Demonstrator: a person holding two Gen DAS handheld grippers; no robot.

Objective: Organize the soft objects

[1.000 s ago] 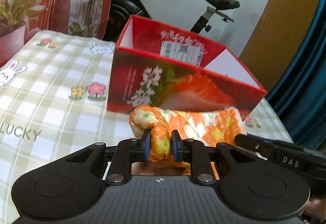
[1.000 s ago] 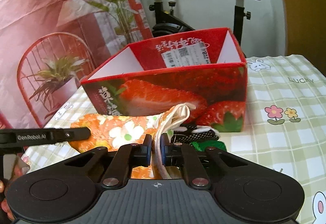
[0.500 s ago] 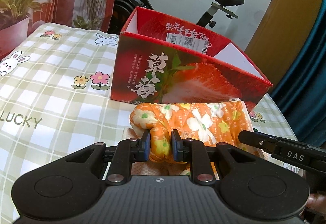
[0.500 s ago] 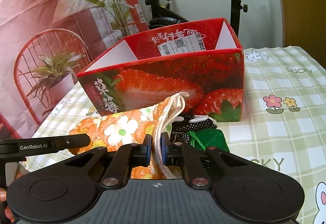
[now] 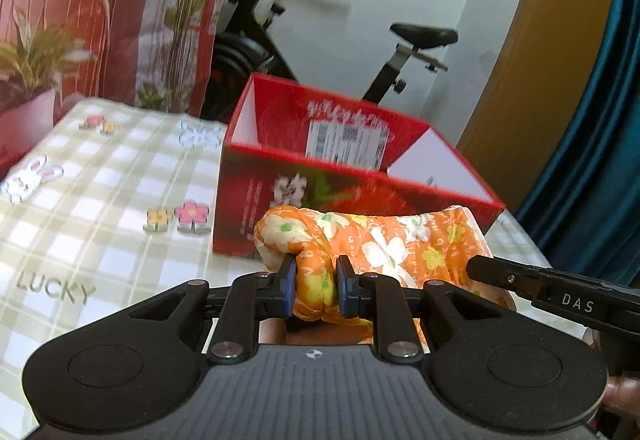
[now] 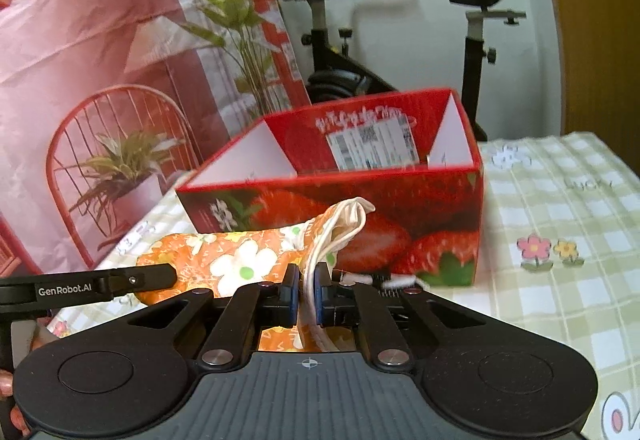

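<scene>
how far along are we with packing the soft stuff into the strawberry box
Early. Nothing can be seen inside the red strawberry box, though its floor is hidden. In hand: the orange floral cloth, gripped at opposite ends by the left gripper and the right gripper. Left: getting it into the box, then the dark item by the box.

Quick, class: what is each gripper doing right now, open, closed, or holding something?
Left gripper: closed on a bunched fold of the orange floral cloth.
Right gripper: closed on the same cloth's white-lined edge.
</scene>
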